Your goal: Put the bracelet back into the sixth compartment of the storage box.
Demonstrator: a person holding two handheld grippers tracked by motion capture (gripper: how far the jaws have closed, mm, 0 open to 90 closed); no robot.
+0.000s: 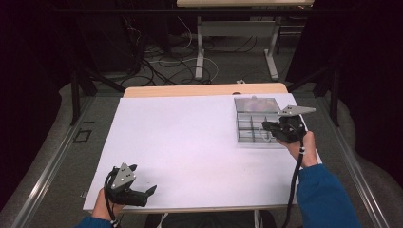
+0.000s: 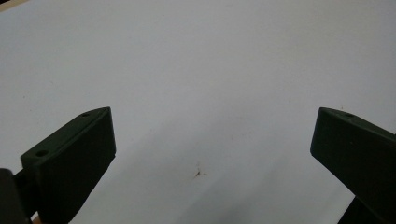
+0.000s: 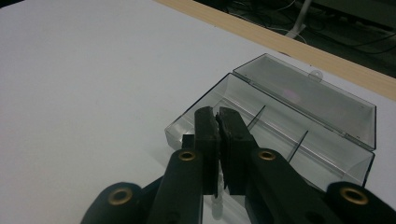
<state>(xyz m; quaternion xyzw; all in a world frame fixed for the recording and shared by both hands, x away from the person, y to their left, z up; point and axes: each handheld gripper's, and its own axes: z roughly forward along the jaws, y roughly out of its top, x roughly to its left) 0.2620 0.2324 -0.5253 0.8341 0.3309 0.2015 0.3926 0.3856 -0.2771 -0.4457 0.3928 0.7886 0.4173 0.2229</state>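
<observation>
A clear plastic compartment box lies at the back right of the white sheet, its lid folded open and flat behind it. My right gripper hovers over the box's near right part. Its jaws are shut, and in the right gripper view their tips hang just above the box wall. I see nothing between them. The compartments look empty, with thin dividers. My left gripper rests at the near left corner of the sheet. It is open, with bare sheet between its jaws.
The white sheet covers a wooden table whose far edge shows behind it. A small brown mark sits on the sheet under the left gripper. Cables and table legs lie on the floor beyond.
</observation>
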